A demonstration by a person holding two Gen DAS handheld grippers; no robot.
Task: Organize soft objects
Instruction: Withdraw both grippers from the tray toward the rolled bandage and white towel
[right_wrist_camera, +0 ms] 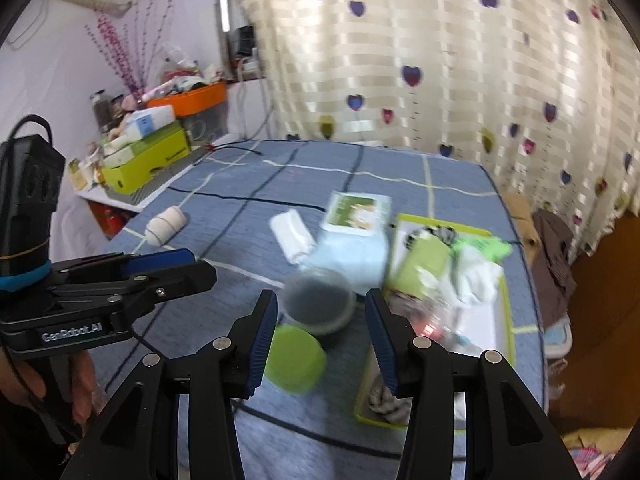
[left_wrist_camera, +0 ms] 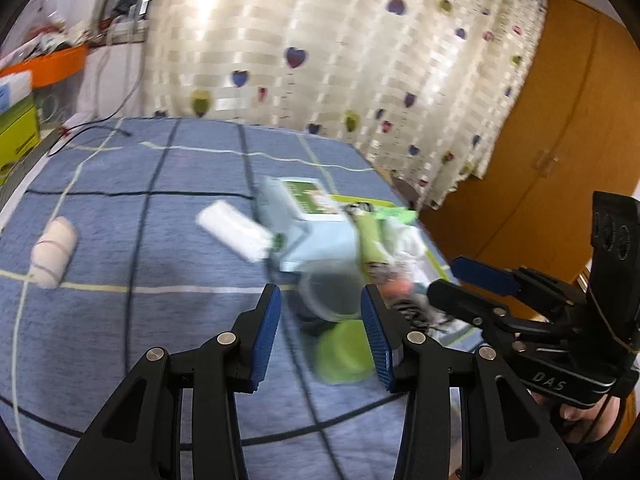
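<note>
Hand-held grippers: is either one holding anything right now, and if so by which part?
Nothing is held. The left hand-held gripper and the right hand-held gripper both stand open above the blue blanket, with nothing pinched between their pads.

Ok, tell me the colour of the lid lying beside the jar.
Lime green lid, clearest in the right wrist view.

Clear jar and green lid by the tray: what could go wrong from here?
1. The clear jar stands open beside its green lid; either gripper sweeping past could tip it.
2. Left gripper and right gripper hover close together, jaws open, and may collide.
3. The tray is piled with items that could snag.
</note>
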